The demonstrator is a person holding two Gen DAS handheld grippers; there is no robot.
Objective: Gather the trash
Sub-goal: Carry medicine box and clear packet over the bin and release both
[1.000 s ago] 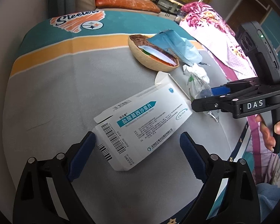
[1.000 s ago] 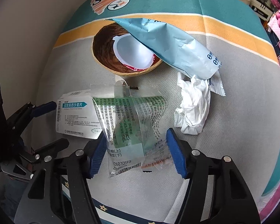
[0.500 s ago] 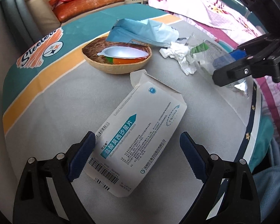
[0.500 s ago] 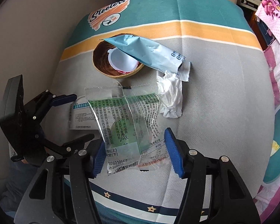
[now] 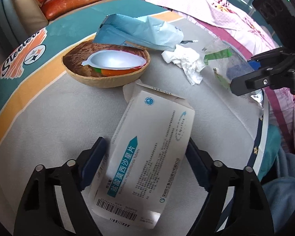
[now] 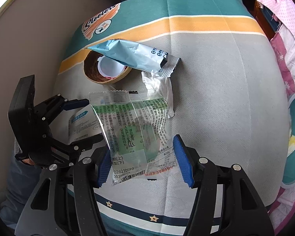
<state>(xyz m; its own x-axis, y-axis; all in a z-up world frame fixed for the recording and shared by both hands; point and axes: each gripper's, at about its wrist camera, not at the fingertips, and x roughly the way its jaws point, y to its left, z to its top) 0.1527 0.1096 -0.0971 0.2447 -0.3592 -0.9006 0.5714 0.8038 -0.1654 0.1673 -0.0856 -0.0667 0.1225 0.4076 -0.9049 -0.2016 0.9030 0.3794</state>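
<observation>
The left hand-held gripper (image 5: 145, 157) has its blue pads pressed against both long edges of a white medicine box (image 5: 147, 157) printed with teal Chinese lettering and a barcode, its far flap open. The right hand-held gripper (image 6: 143, 161) stands wide apart around a clear plastic snack wrapper (image 6: 135, 133) with green print; whether either pad touches it I cannot tell (the film stands up between them). Beyond both, on the cloth-covered bench (image 6: 226, 98), sits a brown wooden bowl (image 5: 100, 78) holding a jelly cup (image 5: 114, 63) with a silver foil lid. A light-blue foil pouch (image 6: 135, 57) leans over the bowl's rim, and a crumpled white tissue (image 5: 186, 63) lies just beside it. The cloth carries a Steelers logo (image 6: 100, 25).
</observation>
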